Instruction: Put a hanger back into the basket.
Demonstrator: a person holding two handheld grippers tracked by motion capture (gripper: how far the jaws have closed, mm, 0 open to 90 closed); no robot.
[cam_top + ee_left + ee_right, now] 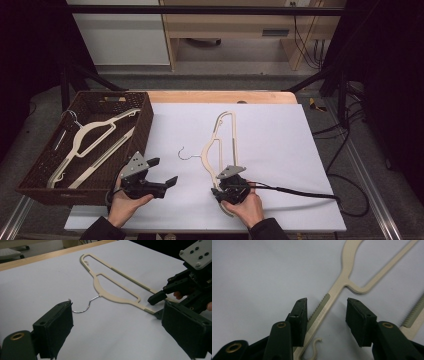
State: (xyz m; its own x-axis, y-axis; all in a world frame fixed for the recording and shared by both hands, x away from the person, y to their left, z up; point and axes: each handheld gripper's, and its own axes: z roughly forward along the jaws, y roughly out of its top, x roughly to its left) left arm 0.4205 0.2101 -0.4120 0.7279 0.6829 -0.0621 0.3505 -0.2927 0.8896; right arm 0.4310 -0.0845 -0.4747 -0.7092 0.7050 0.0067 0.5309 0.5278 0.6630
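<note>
The right gripper [327, 315] straddles one arm of the hanger [220, 145] lying flat on the white sheet [280, 150], jaws half open, one pad beside the ribbed strip, the other apart, seemingly lined up to pinch it. The left gripper [162, 172] hovers wide open and empty, the hanger's wire hook just ahead of its jaws, probably waiting to help.

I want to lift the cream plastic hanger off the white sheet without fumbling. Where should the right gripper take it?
Grip the cream plastic hanger on its ribbed shoulder arm, coming from above with one jaw either side. It lies flat, and that arm is a thin straight bar. The right gripper already straddles it, with the jaws not yet pressing.
</note>
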